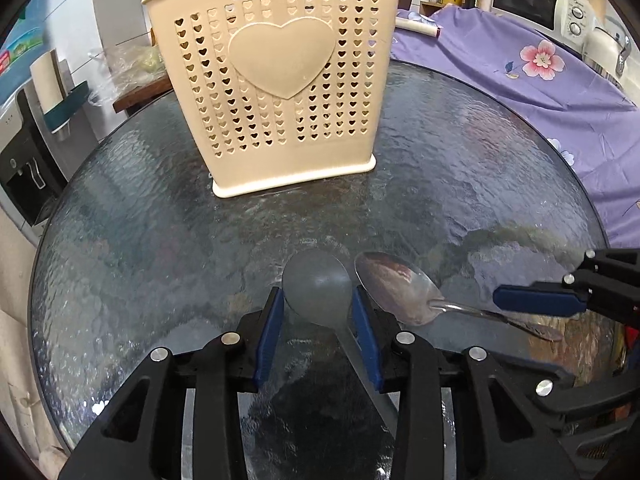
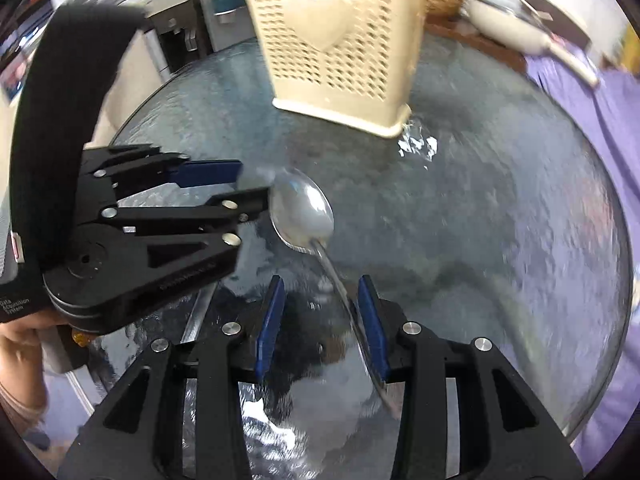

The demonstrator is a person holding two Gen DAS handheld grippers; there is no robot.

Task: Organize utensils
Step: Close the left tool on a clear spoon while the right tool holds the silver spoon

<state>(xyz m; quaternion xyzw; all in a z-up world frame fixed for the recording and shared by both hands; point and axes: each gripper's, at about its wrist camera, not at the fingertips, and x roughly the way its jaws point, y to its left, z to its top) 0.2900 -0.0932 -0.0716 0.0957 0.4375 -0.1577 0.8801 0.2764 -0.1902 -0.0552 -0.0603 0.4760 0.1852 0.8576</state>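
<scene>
Two spoons on glass worktop [image 1: 460, 168]: grey spoon [image 1: 316, 292] between parted left gripper [image 1: 318, 320] fingers; steel spoon [image 2: 302, 212] handle beside parted right gripper [image 2: 322, 312]; holder [image 1: 276, 80] far.

Two spoons are lying on the glass table [image 1: 460, 168]: one spoon [image 1: 318, 294] between the left gripper's [image 1: 318, 332] fingers, the metal spoon [image 1: 394, 288] just right of them. The utensil holder [image 1: 276, 88] is standing beyond.

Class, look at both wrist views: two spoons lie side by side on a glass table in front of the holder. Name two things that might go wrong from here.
1. The left gripper straddles the grey spoon right beside the metal spoon; closing may knock it.
2. The metal spoon's handle sits against one right finger, off-centre on smooth glass, so it may slip or pivot.
</scene>
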